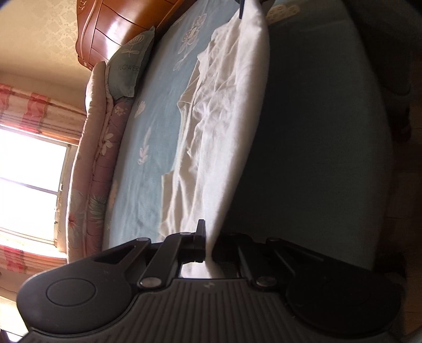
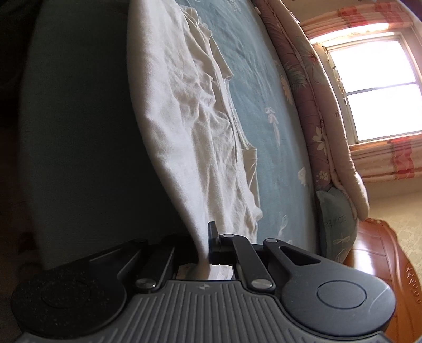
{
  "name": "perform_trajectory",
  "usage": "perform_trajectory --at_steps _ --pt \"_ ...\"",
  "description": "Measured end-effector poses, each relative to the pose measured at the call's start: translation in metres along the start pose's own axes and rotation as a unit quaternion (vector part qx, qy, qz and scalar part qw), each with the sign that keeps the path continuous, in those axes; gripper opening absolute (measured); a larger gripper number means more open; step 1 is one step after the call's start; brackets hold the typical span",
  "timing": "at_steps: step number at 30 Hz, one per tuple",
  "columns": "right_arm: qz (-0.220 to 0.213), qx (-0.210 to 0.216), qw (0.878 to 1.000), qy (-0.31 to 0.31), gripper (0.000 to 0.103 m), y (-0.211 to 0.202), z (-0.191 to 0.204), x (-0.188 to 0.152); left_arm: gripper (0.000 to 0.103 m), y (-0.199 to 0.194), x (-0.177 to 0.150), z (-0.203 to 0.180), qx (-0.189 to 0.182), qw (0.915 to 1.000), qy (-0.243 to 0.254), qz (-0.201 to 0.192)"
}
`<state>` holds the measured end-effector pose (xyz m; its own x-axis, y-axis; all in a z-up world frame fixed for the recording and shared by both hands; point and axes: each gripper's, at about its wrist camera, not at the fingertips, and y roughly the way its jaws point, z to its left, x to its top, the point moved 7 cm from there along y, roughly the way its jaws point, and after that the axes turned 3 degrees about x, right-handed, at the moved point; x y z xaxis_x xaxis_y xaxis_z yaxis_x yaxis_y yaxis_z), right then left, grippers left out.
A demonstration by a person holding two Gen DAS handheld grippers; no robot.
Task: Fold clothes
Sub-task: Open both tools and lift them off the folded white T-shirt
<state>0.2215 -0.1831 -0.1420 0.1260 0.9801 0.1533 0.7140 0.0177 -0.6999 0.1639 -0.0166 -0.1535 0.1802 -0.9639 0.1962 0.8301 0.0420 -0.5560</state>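
A white, wrinkled garment (image 1: 224,113) lies along the edge of a bed with a light blue flowered sheet (image 1: 155,110). My left gripper (image 1: 208,240) is shut on one end of the garment's edge, cloth pinched between its jaws. The far end of the same edge is held by the other gripper, a dark tip at the top (image 1: 241,9). In the right wrist view the garment (image 2: 184,110) stretches away over the sheet (image 2: 261,110), and my right gripper (image 2: 204,242) is shut on its near end. The held edge is taut and hangs over the bed's side.
A rolled pink flowered quilt (image 1: 97,163) and a blue-green pillow (image 1: 129,68) lie along the far side of the bed. A wooden headboard (image 1: 116,29) stands at one end. A bright window with pink curtains (image 2: 377,89) is beyond. The bed's dark side (image 1: 316,132) drops below the garment.
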Motion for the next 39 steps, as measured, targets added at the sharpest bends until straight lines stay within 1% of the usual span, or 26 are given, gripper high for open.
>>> perform_trajectory --at_steps 4,5,6,7,9,11,12,13,14,15,17,18,21,23,24,25,27,28,30,31,33,34,35,36,38,39 --pt "0.008 0.029 0.999 0.017 0.007 -0.009 0.03 -0.007 0.002 -0.013 -0.007 -0.018 -0.023 0.9994 -0.025 0.005" --pt "0.01 0.036 0.999 0.021 0.009 -0.011 0.036 -0.009 0.003 -0.016 -0.009 -0.022 -0.03 0.999 -0.033 0.007" --pt "0.013 0.05 0.998 0.024 0.015 -0.01 0.04 -0.012 0.003 -0.019 -0.012 -0.026 -0.038 0.9984 -0.04 0.008" --pt "0.013 0.064 0.997 0.03 0.018 -0.009 0.04 -0.013 0.006 -0.023 -0.015 -0.028 -0.049 0.9975 -0.049 0.011" --pt "0.016 0.087 0.995 0.043 0.023 -0.013 0.041 -0.018 0.007 -0.032 -0.023 -0.03 -0.075 0.9951 -0.062 0.019" --pt "0.019 0.106 0.992 0.057 0.023 -0.021 0.042 -0.026 0.012 -0.047 -0.031 -0.024 -0.1 0.9924 -0.07 0.015" --pt "0.017 0.114 0.991 0.069 0.023 -0.029 0.04 -0.03 0.012 -0.055 -0.034 -0.017 -0.112 0.9902 -0.082 0.014" --pt "0.014 0.122 0.989 0.084 0.027 -0.035 0.035 -0.034 0.012 -0.061 -0.038 -0.006 -0.118 0.9878 -0.101 0.014" --pt "0.01 0.128 0.986 0.101 0.037 -0.042 0.029 -0.038 0.012 -0.065 -0.041 0.007 -0.118 0.9849 -0.126 0.013" --pt "0.001 0.133 0.983 0.125 0.051 -0.05 0.022 -0.041 0.012 -0.068 -0.043 0.02 -0.117 0.9813 -0.152 0.011" --pt "-0.018 0.145 0.973 0.178 0.064 -0.058 0.006 -0.043 0.011 -0.067 -0.044 0.046 -0.117 0.9698 -0.214 0.001" --pt "-0.028 0.151 0.966 0.207 0.066 -0.059 -0.003 -0.042 0.011 -0.059 -0.043 0.052 -0.122 0.9627 -0.241 0.0" --pt "-0.049 0.174 0.936 0.302 0.068 -0.051 -0.009 -0.036 0.011 -0.033 -0.037 0.056 -0.148 0.9381 -0.313 0.005" --pt "-0.053 0.192 0.915 0.351 0.068 -0.037 -0.008 -0.032 0.012 -0.026 -0.04 0.032 -0.176 0.9296 -0.323 0.019" --pt "-0.051 0.204 0.907 0.364 0.068 -0.03 -0.002 -0.032 0.012 -0.023 -0.042 0.02 -0.19 0.9255 -0.327 0.026" --pt "-0.046 0.212 0.903 0.37 0.068 -0.026 0.006 -0.033 0.012 -0.023 -0.046 0.017 -0.195 0.9227 -0.331 0.031" --pt "-0.026 0.218 0.903 0.368 0.068 -0.018 0.025 -0.04 0.011 -0.025 -0.054 0.016 -0.202 0.9178 -0.34 0.04" --pt "-0.019 0.221 0.903 0.368 0.069 -0.016 0.031 -0.044 0.013 -0.026 -0.058 0.015 -0.205 0.9152 -0.344 0.045" --pt "-0.027 0.232 0.892 0.386 0.071 -0.019 0.03 -0.051 0.014 -0.027 -0.066 0.014 -0.212 0.91 -0.352 0.053" --pt "-0.029 0.239 0.887 0.395 0.071 -0.02 0.023 -0.052 0.015 -0.028 -0.067 0.025 -0.204 0.9078 -0.364 0.042" --pt "-0.051 0.224 0.881 0.414 0.073 -0.024 0.004 -0.049 0.025 -0.02 -0.063 0.059 -0.19 0.8903 -0.413 0.02" --pt "-0.066 0.216 0.875 0.429 0.076 -0.026 -0.008 -0.046 0.032 -0.012 -0.059 0.073 -0.184 0.8802 -0.437 0.009" --pt "-0.081 0.21 0.868 0.443 0.084 -0.025 -0.018 -0.041 0.038 -0.003 -0.055 0.086 -0.178 0.8693 -0.461 -0.001" --pt "-0.094 0.202 0.861 0.457 0.09 -0.024 -0.028 -0.037 0.04 0.008 -0.052 0.091 -0.179 0.8596 -0.479 -0.006" --pt "-0.107 0.194 0.851 0.475 0.092 -0.013 -0.037 -0.028 0.041 0.03 -0.046 0.099 -0.185 0.8401 -0.51 -0.012" --pt "-0.111 0.193 0.847 0.483 0.092 -0.006 -0.039 -0.024 0.041 0.041 -0.045 0.098 -0.189 0.8341 -0.518 -0.011"
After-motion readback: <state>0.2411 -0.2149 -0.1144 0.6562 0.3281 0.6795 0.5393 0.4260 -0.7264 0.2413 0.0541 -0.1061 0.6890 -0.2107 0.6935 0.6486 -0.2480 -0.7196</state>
